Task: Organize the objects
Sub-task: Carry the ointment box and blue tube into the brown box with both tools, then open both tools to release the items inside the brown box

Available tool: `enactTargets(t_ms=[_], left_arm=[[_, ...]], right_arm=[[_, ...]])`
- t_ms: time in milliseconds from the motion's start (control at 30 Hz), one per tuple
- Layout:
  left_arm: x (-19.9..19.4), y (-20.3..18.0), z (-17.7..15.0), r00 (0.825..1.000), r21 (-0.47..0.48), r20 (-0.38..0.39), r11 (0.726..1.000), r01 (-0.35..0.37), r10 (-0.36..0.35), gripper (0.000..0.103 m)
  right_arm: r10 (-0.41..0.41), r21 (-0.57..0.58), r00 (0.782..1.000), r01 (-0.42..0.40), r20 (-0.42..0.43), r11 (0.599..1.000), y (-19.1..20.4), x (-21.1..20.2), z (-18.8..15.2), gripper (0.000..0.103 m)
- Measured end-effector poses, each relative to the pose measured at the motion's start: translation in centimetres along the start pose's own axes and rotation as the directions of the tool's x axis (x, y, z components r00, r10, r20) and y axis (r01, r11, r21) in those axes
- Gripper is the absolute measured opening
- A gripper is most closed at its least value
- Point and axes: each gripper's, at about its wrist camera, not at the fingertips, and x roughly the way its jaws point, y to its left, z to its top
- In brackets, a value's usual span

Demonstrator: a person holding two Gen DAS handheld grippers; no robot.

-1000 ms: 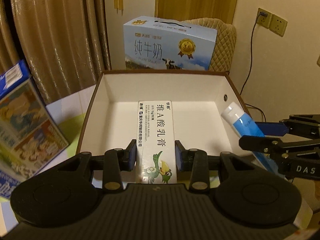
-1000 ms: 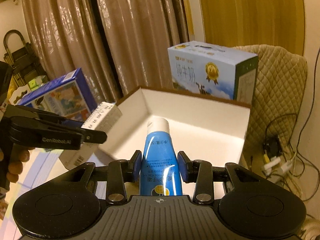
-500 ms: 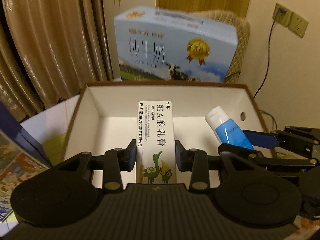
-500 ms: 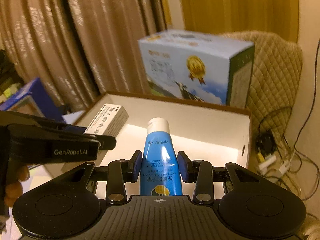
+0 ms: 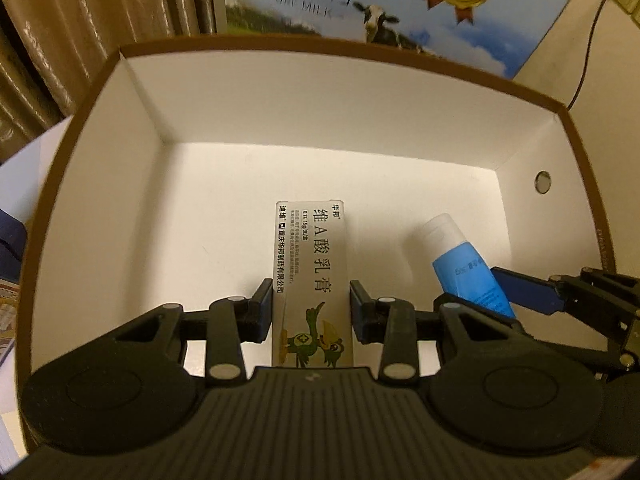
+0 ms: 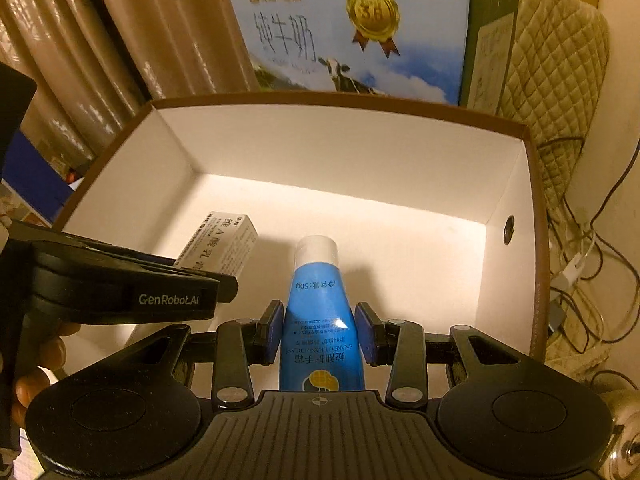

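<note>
My left gripper [image 5: 311, 308] is shut on a slim white ointment carton [image 5: 312, 264] with black characters and a green bird print, held inside the brown-rimmed white box [image 5: 280, 136]. To its right the other gripper holds a blue tube with a white cap [image 5: 460, 256]. In the right wrist view my right gripper [image 6: 320, 336] is shut on that blue hand-cream tube [image 6: 318, 308], cap pointing into the box [image 6: 360, 152]. The ointment carton [image 6: 220, 240] shows at the left behind the left gripper's black arm. Whether either item touches the box floor I cannot tell.
A blue milk carton case [image 6: 360, 36] stands right behind the box. Curtains [image 6: 100, 40] hang at the back left, a quilted chair [image 6: 556, 80] and cables [image 6: 580, 264] lie at the right. A blue printed box [image 5: 8, 264] sits left of the box. A hand [image 6: 36, 372] grips the left tool.
Both grippers have moved forward and down into the white box, each keeping its item. The milk case now looms closer behind the box.
</note>
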Motion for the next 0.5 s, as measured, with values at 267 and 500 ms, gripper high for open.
enactTargets(t_ms=[267,500], left_arm=[[0.3,0.0,0.3,1.000,0.015,0.013,1.000,-0.001,0.001,0.040],[-1.0,0.5,0.2,0.998,0.022,0.053,1.000,-0.015,0.014,0.055]], right_arm=[[0.000,0.028,1.000,0.000,-0.018,1.000,-0.3,0.8,0.4,0.036],[0.049,0.107,0.998,-0.052,0.033,0.993,-1.2,0.6,0.5,0.037]])
